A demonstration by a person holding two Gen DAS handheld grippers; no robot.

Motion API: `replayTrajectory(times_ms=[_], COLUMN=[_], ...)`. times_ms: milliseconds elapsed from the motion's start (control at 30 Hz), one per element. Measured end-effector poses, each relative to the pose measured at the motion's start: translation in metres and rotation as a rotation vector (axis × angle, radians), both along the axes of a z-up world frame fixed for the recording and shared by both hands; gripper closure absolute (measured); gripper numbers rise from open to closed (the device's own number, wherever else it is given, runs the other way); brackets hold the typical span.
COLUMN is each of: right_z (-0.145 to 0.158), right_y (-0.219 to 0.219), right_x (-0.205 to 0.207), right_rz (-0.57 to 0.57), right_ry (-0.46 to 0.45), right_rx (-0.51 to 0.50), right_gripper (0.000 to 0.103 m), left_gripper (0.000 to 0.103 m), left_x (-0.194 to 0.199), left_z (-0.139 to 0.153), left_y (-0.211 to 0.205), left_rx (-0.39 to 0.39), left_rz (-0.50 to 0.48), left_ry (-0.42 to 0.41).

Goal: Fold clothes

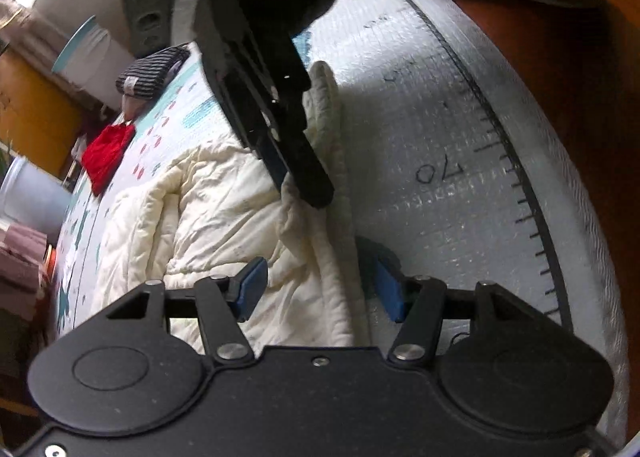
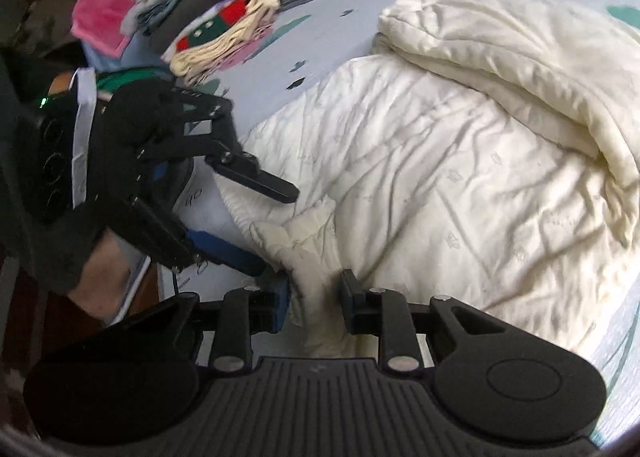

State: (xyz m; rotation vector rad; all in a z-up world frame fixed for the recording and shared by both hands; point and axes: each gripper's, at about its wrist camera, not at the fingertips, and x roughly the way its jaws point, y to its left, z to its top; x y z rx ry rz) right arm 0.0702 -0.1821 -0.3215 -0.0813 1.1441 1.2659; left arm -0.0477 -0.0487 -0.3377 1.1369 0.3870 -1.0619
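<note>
A cream quilted garment (image 1: 216, 209) lies spread on a patterned mat; it also fills the right wrist view (image 2: 440, 161), with one part folded over at the far right. My left gripper (image 1: 316, 285) is open, its blue pads either side of the garment's ruffled edge. It also shows in the right wrist view (image 2: 276, 225), jaws wide apart at the same edge. My right gripper (image 2: 316, 297) is closing on a bunched bit of that edge, with small gaps still showing at the pads. It shows in the left wrist view (image 1: 300, 181) with its tips at the cloth.
A white foam board (image 1: 432, 129) with a drawn ruler scale lies under the garment's edge. A red cloth (image 1: 108, 153) and a striped cloth (image 1: 152, 73) lie at the mat's far end. Stacks of folded clothes (image 2: 208, 13) and a pink towel (image 2: 120, 5) sit beyond the garment.
</note>
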Motion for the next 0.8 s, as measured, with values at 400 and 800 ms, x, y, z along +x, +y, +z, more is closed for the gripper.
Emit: replayTrajectory(times_ms=[400,800], right_z=[-0.002,0.026], right_y=[0.011,0.040], right_x=[0.024,-0.074], right_rz=[-0.006,0.183], right_ry=[0.023,-0.877], right_rx=[-0.005,-0.223], right_gripper=[0.054,0.037], left_gripper=[0.083,0.087], left_x=[0.015,0.113], left_z=[0.002,0.063], left_y=[-0.007,0.033], left_rx=[0.063,-0.308], left_rz=[-0.094,0.322], left_ry=[-0.008,0.590])
